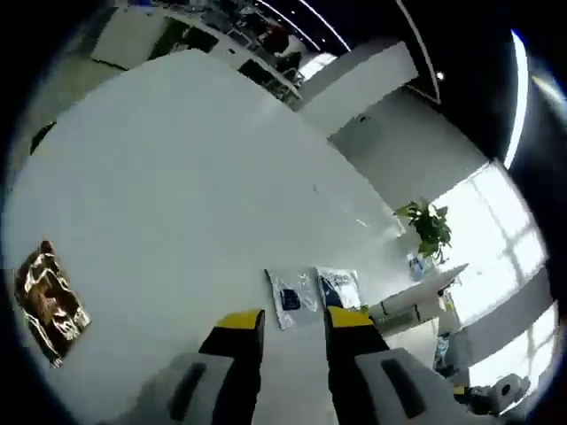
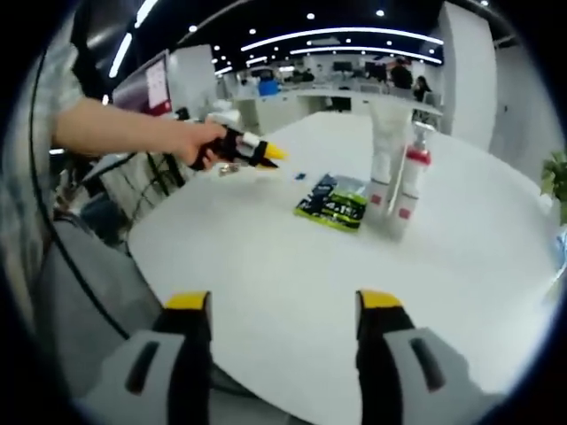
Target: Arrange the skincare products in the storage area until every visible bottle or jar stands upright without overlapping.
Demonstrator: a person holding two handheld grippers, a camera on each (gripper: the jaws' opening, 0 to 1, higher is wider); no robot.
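Right gripper [image 2: 283, 332] jaws apart, empty | bottles [image 2: 396, 168] upright straight ahead, sachet [image 2: 332, 204] flat beside | left gripper [image 1: 295, 341] also unclenched, farther | you: lead right.

Bright, soft blur, fisheye-warped edges

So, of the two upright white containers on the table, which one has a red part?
The right one, the white pump bottle with red collar; the taller white tube beside it has none.

Potted plant [image 1: 428, 228] beyond white table [image 1: 177, 177]; dark glossy packet [image 1: 51, 301] lying flat near table's edge.
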